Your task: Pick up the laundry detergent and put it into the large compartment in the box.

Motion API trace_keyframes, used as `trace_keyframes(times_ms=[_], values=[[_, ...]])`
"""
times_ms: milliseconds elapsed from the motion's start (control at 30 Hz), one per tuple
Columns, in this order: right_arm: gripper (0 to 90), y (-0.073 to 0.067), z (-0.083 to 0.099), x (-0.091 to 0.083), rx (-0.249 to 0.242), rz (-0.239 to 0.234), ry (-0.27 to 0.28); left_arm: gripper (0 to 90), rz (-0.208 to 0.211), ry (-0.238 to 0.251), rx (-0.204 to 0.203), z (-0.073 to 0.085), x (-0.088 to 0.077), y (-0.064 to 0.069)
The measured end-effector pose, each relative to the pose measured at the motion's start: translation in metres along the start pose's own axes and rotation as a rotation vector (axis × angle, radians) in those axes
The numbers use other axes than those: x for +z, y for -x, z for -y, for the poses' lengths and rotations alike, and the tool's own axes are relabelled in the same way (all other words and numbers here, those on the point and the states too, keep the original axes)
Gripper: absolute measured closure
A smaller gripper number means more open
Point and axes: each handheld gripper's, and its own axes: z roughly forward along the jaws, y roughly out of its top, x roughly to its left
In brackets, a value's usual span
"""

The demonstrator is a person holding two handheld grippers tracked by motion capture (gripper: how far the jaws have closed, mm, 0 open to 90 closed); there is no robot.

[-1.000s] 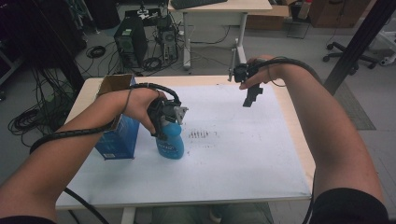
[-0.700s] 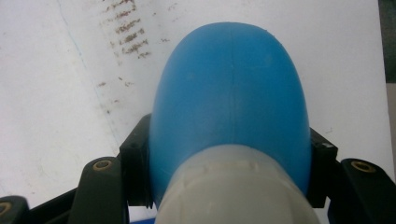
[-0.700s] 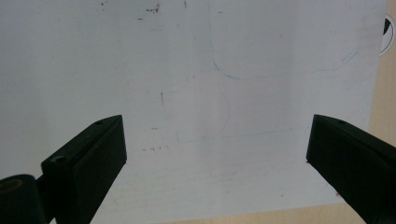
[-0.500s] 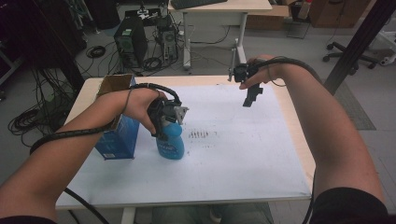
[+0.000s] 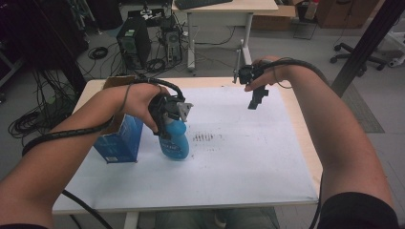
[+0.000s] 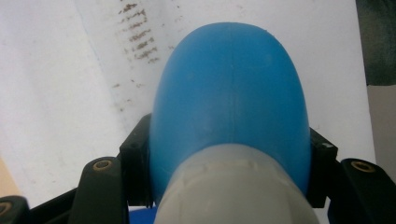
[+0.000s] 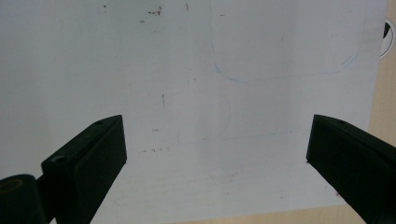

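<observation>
L gripper [image 5: 168, 125] clamps blue bottle [image 5: 174, 140] upright on white sheet [image 5: 239, 157]; R gripper [image 5: 254, 98], jaws wide apart, hovers well off to bottle's right, far side.

No readable text, blue box [image 5: 117, 143] carries a small label low on its front, too blurred to read, white sheet [image 5: 239, 157] bears dark smudged marks [image 5: 205, 137], not letters
</observation>
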Motion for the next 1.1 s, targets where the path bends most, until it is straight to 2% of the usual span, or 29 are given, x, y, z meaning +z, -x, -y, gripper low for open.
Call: trace_keyframes(times_ms=[200, 467, 667, 900, 1100], values=[[4.9, -0.001, 0.0, -0.002, -0.004, 0.002, 0.005, 37.9, -0.019, 0.001, -0.014, 0.0, -0.02, 0.0], [4.8, -0.003, -0.001, -0.005, -0.016, 0.006, 0.01, 37.9, -0.038, -0.005, -0.052, -0.004, -0.044, -0.001], [4.8, -0.004, 0.001, -0.004, -0.021, 0.004, 0.016, 37.9, -0.048, -0.009, -0.072, -0.007, -0.053, -0.001], [4.8, -0.003, 0.003, -0.005, -0.027, 0.004, 0.018, 37.9, -0.045, -0.011, -0.122, -0.009, -0.063, -0.003], [4.8, -0.002, 0.004, -0.006, -0.032, 0.001, 0.021, 37.9, -0.029, -0.033, -0.165, -0.01, -0.07, -0.005]])
